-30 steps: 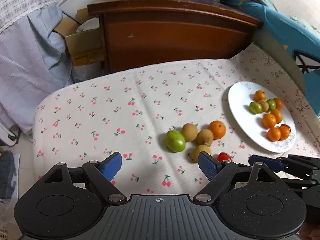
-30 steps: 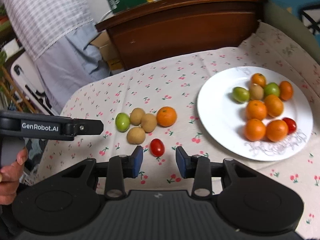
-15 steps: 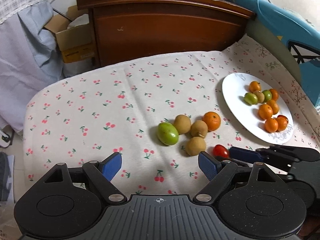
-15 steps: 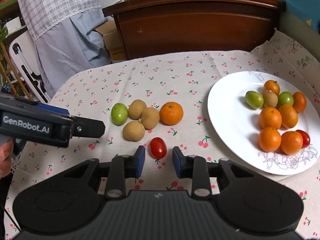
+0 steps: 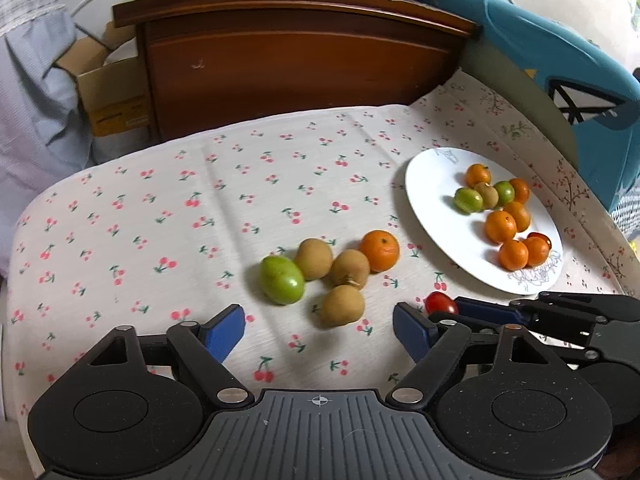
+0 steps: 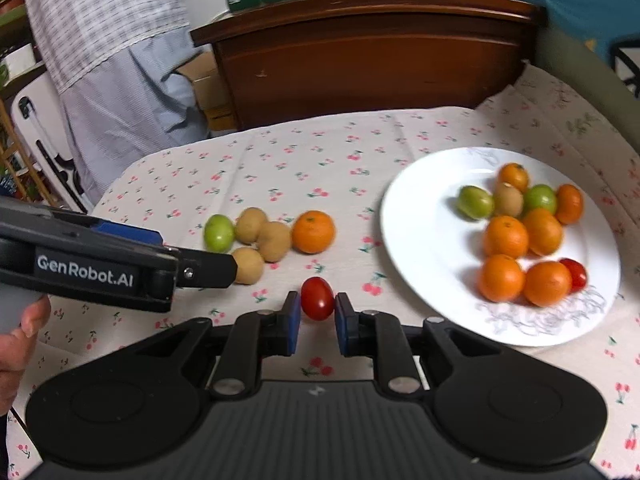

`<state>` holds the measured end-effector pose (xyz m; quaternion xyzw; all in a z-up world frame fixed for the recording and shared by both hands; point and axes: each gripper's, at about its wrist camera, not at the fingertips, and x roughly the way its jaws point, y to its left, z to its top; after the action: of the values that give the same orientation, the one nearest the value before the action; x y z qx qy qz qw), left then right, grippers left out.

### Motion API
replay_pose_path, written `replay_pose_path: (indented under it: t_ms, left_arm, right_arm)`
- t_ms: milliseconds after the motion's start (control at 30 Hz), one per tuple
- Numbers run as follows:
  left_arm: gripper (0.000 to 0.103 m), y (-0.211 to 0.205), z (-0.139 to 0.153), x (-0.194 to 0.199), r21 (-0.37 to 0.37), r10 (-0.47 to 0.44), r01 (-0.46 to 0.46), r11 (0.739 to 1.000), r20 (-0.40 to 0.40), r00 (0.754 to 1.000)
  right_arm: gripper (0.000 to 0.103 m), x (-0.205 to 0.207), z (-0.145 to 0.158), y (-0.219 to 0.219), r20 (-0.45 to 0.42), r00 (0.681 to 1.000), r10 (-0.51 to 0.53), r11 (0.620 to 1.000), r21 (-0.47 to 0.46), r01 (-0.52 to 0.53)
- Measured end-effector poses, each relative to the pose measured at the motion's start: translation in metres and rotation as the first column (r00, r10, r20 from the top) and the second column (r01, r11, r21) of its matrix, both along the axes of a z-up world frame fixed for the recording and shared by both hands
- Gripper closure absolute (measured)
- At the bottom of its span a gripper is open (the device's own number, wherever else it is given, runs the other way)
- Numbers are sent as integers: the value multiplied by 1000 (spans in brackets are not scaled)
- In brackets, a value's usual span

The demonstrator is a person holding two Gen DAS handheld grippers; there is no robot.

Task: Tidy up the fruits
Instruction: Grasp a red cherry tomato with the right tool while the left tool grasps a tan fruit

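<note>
The right gripper (image 6: 317,316) has its fingers narrowed around the cherry tomato (image 6: 317,298) near the desk's front edge, not visibly clamped, so it must pinch gently, then lift to the plate (image 6: 420,248); the left gripper (image 5: 319,330) hangs wide.

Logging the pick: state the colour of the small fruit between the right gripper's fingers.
Red cherry tomato; right wrist view.

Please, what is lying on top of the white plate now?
On the white plate lie six oranges, two green fruits, one brown fruit and a red tomato, half hidden behind an orange.
</note>
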<state>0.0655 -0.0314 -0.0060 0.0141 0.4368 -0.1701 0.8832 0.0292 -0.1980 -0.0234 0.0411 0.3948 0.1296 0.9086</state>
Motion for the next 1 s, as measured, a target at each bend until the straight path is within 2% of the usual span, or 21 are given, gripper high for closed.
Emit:
replay_pose_path:
  t_ms: [67, 167, 233, 300, 467, 600, 700, 1000]
  left_arm:
    - [27, -5, -2, 0, 7, -13, 13, 1000, 3, 1000]
    - [38, -11, -6, 2, 6, -26, 26, 1000, -5, 1000]
    - [41, -14, -9, 3, 10, -32, 33, 999, -7, 999]
    - [50, -17, -13, 5, 16, -37, 37, 999, -9, 999]
    - [65, -24, -22, 8, 34, -45, 46, 998, -13, 999]
    - [68, -26, -23, 10, 36, -48, 48, 998, 7, 999]
    - [78, -27, -23, 8, 40, -56, 55, 998, 15, 998]
    - [78, -25, -14, 3, 25, -58, 57, 998, 39, 998]
  right_arm:
    - [85, 0, 0, -5, -5, 1000, -14, 1000, 8, 14]
    - [85, -1, 1, -13, -18, 999, -43, 999, 23, 43]
    - [85, -2, 1, -17, -24, 998, -57, 998, 37, 58]
    - [85, -3, 2, -20, -31, 997, -70, 996, 50, 72]
    - [85, -3, 2, -25, -42, 995, -87, 994, 68, 90]
    - [85, -3, 2, -26, -44, 995, -89, 993, 74, 93]
    - [85, -3, 2, -26, -47, 995, -91, 992, 80, 94]
    - [85, -3, 4, -28, -44, 995, -94, 991, 94, 98]
